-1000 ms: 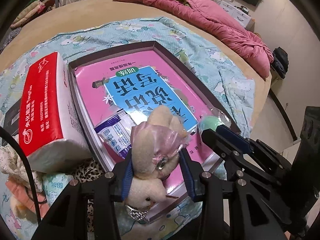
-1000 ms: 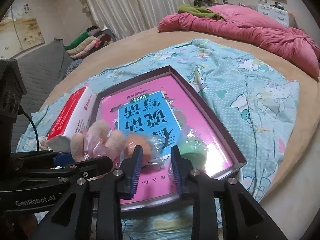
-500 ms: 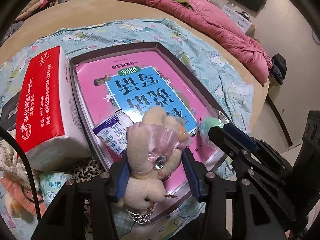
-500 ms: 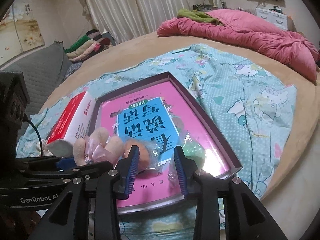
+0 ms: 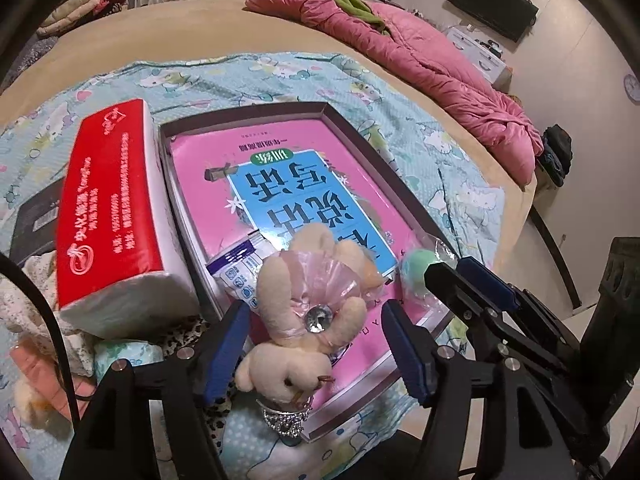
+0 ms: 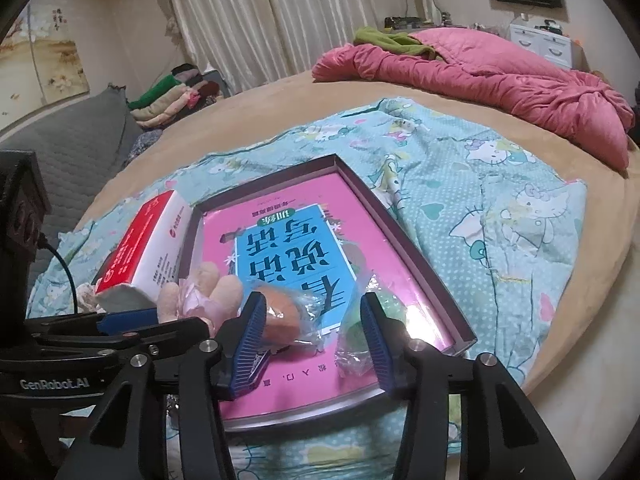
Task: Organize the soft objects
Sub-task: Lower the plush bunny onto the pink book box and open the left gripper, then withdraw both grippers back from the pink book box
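Note:
A beige plush bunny (image 5: 308, 320) with a pink bow and a gem lies on the near edge of the pink box lid (image 5: 352, 128), between the blue pads of my open left gripper (image 5: 316, 350), touching neither. A small white-and-blue packet (image 5: 240, 272) lies beside it. In the right wrist view my right gripper (image 6: 312, 336) is open, with a wrapped orange soft ball (image 6: 282, 314) by its left pad and a wrapped green soft ball (image 6: 354, 330) by its right pad. The bunny's ears (image 6: 208, 292) show at left. The green ball (image 5: 414, 270) also shows in the left wrist view.
A red-and-white tissue pack (image 5: 112, 216) lies left of the lid. A teal cartoon-print sheet (image 6: 500, 208) covers the tan bed. A pink quilt (image 6: 500, 76) is heaped at the back. Small soft items (image 5: 36, 360) lie at the near left.
Both grippers have opened wider. The left jaws have let go of the bunny, which now lies on the lid's edge. Both views have drawn back slightly.

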Demonstrator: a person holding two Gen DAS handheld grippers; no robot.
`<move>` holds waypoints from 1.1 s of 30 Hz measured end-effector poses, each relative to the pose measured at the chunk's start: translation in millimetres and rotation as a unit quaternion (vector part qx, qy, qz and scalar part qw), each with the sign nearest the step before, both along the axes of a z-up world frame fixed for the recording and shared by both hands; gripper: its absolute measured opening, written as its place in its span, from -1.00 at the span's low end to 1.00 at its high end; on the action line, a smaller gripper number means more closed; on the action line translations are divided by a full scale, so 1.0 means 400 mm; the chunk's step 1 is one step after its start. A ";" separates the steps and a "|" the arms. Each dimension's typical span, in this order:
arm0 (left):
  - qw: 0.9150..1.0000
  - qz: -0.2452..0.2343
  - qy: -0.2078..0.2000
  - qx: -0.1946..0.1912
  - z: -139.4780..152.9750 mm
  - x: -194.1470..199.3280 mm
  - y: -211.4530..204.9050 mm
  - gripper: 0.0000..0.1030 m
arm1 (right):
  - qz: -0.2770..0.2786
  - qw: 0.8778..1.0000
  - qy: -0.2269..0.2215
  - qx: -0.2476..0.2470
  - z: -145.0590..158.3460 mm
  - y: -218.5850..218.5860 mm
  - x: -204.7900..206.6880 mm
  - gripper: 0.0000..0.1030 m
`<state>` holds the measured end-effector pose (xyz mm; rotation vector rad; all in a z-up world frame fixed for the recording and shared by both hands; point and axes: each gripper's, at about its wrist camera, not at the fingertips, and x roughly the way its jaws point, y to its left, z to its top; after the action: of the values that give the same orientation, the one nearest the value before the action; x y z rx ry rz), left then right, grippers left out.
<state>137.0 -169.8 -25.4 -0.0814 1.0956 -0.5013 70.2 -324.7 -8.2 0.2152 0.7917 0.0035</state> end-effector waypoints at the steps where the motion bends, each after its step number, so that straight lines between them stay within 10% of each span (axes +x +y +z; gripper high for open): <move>1: 1.000 0.001 -0.002 0.002 0.003 -0.002 0.002 0.38 | -0.001 1.000 0.000 -0.002 0.001 0.000 -0.001 0.07; 33: 0.997 0.040 -0.051 0.034 0.086 -0.100 0.091 0.54 | -0.026 0.998 -0.017 -0.048 0.052 0.034 -0.038 0.50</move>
<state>97.1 -133.5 9.0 -0.0392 1.0036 -0.3921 55.1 -310.9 12.7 0.1449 0.7498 -0.0799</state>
